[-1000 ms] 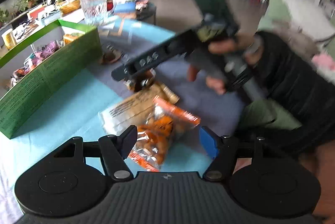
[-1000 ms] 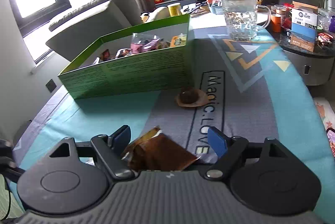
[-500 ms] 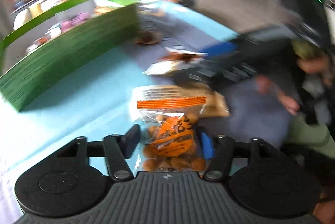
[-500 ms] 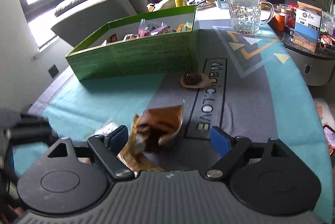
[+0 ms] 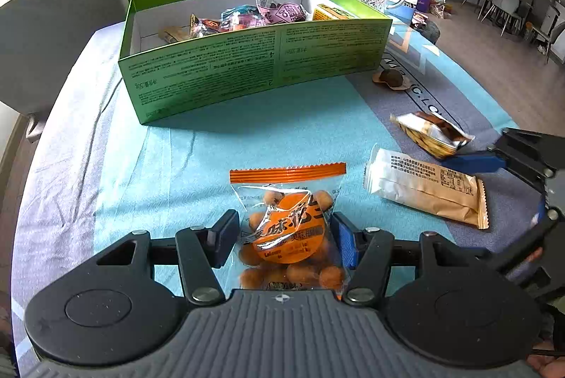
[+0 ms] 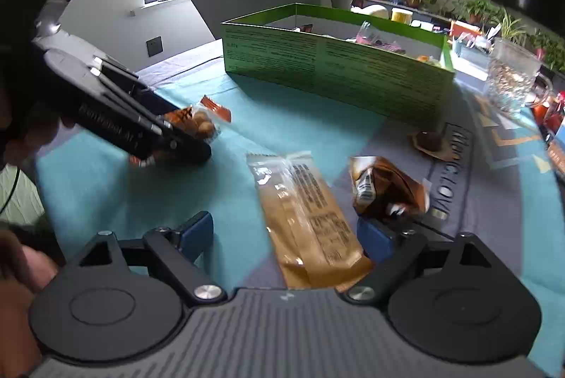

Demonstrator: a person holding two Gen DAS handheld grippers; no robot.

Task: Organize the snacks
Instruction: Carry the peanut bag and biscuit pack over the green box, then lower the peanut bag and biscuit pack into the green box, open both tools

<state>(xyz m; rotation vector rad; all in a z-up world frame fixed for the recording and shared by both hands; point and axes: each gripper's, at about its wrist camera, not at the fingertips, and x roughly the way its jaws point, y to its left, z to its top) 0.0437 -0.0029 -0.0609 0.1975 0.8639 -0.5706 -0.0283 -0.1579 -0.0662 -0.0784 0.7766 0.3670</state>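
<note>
The left hand-held gripper (image 5: 285, 238) grips the peanut bag (image 5: 289, 229); only the right view shows the right hand-held gripper (image 6: 285, 233) open around the tan bar (image 6: 310, 219).

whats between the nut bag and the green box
Nothing: in the left wrist view only bare blue cloth separates the nut bag from the green box.

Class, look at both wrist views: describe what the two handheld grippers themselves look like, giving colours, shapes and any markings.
Both are matte black. The left gripper and right gripper each show a ribbed dark-grey body, two round black discs, angled linkage bars with silver screws, and blue pads on the fingers. Seen from the right wrist view, the left gripper's side carries faint pale lettering, unreadable.
</note>
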